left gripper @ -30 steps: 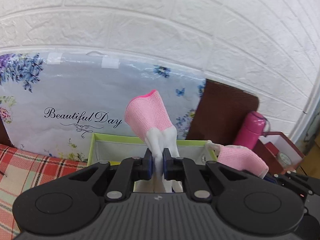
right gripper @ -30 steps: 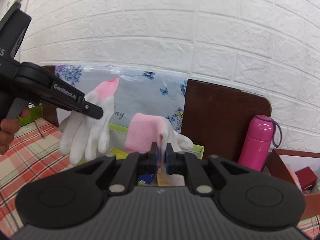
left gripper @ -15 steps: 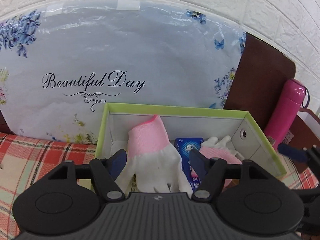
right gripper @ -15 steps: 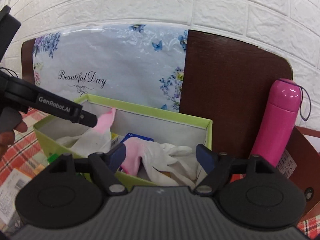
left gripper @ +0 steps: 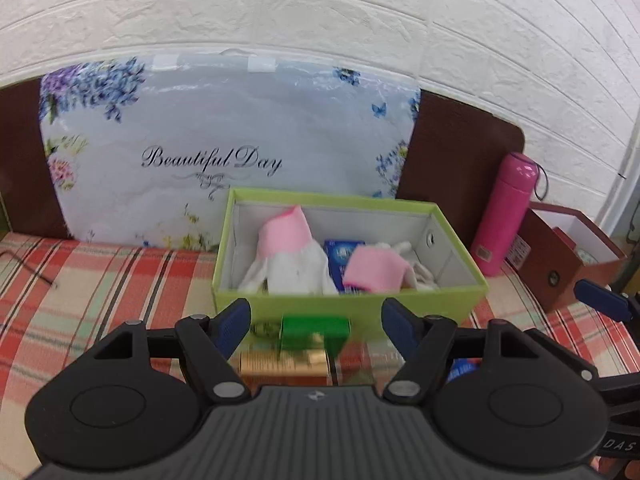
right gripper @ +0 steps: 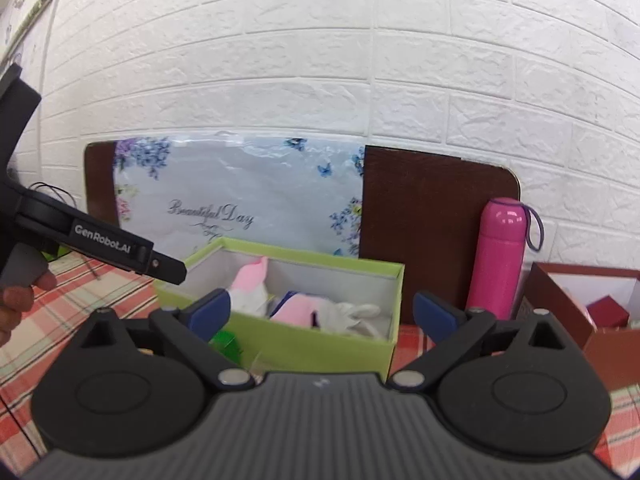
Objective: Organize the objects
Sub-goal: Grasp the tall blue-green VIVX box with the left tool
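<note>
A red, cream and green plaid cloth covers the surface (left gripper: 100,292). At its back a pale plastic-wrapped panel printed with blue flowers and the words "Beautiful Day" (left gripper: 224,152) leans against the white brick wall (left gripper: 320,12), with a dark brown board (left gripper: 460,152) behind it.

In front of the panel stands an open lime-green cardboard box with a grey lining (left gripper: 424,304). Inside it, on the left, lies a white knitted glove with a pink cuff (left gripper: 286,256), cuff pointing up. Beside it sits a blue packet (left gripper: 338,254), and to the right a second white glove with a pink cuff (left gripper: 374,270) lies across the packet.

The left hand-held gripper (left gripper: 316,322) hovers in front of the box; its jaws have just been opening, and they stand apart with nothing between the blue pads. Below them, blurred, sit a small green block (left gripper: 314,330) and a gold-coloured pack (left gripper: 280,360).

The right hand-held gripper (right gripper: 322,314) faces the same box from the right; its jaws have just been opening too, and they stand wide and empty.

Right of the box a tall pink flask with a cord loop (left gripper: 506,212) stands upright, and next to it an open reddish-brown box (left gripper: 560,264).
</note>
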Demonstrator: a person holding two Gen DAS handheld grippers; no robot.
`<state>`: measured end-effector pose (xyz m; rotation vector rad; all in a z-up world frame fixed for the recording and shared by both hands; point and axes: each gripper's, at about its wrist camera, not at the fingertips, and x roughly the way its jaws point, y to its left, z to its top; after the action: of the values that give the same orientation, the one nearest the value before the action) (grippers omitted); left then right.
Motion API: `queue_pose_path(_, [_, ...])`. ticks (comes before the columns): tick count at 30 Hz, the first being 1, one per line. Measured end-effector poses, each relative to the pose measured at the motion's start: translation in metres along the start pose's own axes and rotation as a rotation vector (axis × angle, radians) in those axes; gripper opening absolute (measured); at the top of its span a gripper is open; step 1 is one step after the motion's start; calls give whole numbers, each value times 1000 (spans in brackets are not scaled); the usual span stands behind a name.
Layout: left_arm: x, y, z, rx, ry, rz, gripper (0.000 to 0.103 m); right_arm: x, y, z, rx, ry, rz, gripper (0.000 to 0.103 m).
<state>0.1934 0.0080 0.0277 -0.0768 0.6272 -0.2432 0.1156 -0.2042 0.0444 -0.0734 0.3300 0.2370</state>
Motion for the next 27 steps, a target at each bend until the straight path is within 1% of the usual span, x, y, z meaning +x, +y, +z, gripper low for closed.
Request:
queue_pose_path(4, [-17,2,-40,-6,37,3,75,-26,17,-31,18,45,26,100])
queue_pose_path(10, [-23,6,-103,-70,150,-11,75,-44,35,-82,77,166,52,99])
queue_pose_path(13, [-16,8,-123,-104,201,-4,75,-50,40,-100,119,216,46,99])
queue_pose_path(15, [-10,10,-130,-115,212,1,74,-52,44,-106,123,243,43,97])
queue_pose_path(16, [-7,11,-133,-115,220,3,71,-53,46,-108,114,250,39,96])
queue_pose_path(17, [-5,13,-135,-116,230,-3,58,-53,49,-109,104,255,38,96])
queue_pose_path(18, [-6,16,-137,-117,224,-21,43,-53,52,-109,98,260,40,96])
queue_pose_path(20, [-11,18,-139,-97,229,-21,42,-52,56,-109,90,268,43,95])
queue_pose_path(23, [-23,22,-143,-64,227,4,42,-42,67,-109,78,298,50,93])
queue_pose_path(27, [-35,34,-152,-66,225,37,42,-23,84,-108,53,316,66,89])
